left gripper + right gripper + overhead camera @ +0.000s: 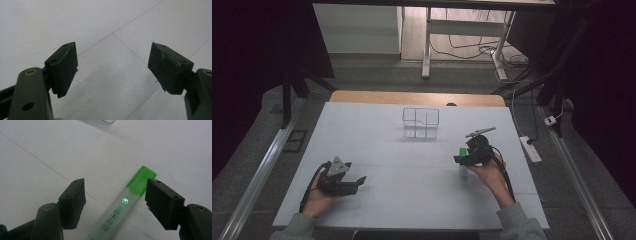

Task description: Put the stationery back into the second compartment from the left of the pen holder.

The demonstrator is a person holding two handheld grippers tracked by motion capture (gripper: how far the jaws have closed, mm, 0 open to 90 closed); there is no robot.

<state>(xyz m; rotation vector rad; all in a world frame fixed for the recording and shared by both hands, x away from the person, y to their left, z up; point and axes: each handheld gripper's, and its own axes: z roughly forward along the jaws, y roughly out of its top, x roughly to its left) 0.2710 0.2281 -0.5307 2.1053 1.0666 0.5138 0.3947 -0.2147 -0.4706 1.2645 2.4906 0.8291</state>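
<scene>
A person at a white table (412, 190) holds the right gripper (115, 202) over a green highlighter (122, 207), its jaws spread wide with the pen lying flat between them, neither pad touching it. The pen's bright green cap (142, 180) points away from the gripper, close beside the right-hand pad; its pale, lettered barrel runs back toward the gripper's body, nearer that pad than the other. In the high view the highlighter (463, 159) lies on the table under the right gripper (464, 156), with a clear wire-edged box (420, 123) well beyond the jaws. The left gripper (112, 68), also spread and holding nothing, rests low over bare tabletop, well apart from the pen
</scene>
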